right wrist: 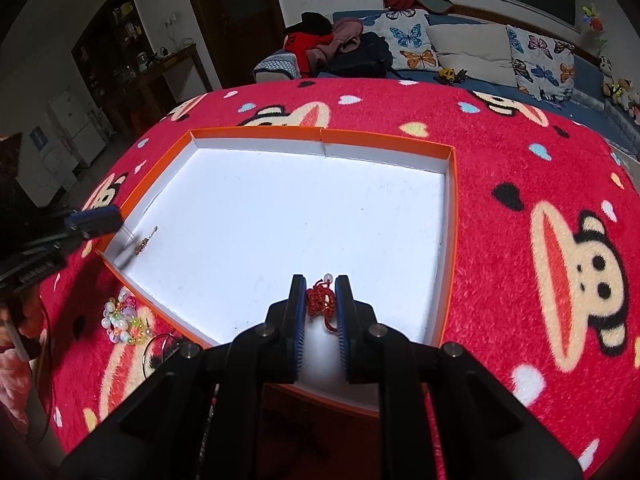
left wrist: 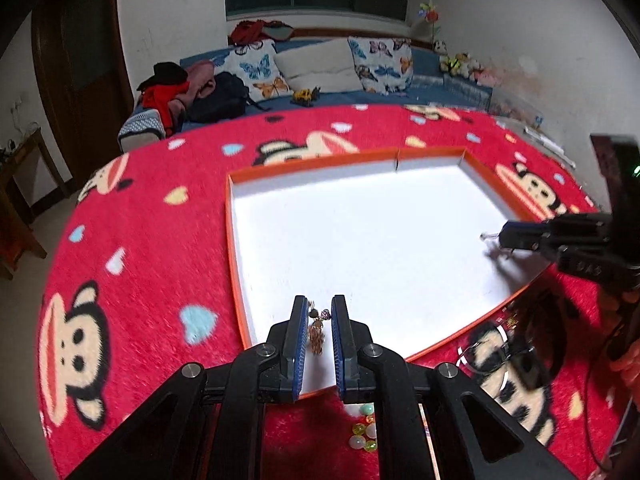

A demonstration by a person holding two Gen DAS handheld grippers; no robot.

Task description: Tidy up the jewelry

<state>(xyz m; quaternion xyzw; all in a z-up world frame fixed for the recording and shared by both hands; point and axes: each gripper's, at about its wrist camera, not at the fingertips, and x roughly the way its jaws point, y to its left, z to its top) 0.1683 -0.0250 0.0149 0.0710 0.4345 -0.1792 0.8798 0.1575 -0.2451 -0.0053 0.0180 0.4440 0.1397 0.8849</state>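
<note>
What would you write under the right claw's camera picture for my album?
Right claw holding a red knotted charm over the white, orange-rimmed tray on a red monkey blanket.

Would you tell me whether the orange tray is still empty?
Nearly empty: the tray floor is bare white; a gold earring hangs just inside its corner.

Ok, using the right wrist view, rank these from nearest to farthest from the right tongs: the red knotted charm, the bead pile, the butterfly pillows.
1. Red knotted charm: between the pads of the right tongs, over the white tray floor.
2. Bead pile: on the red rug, lower left, outside the orange tray.
3. Butterfly pillows: on the blue bed, far back.
</note>
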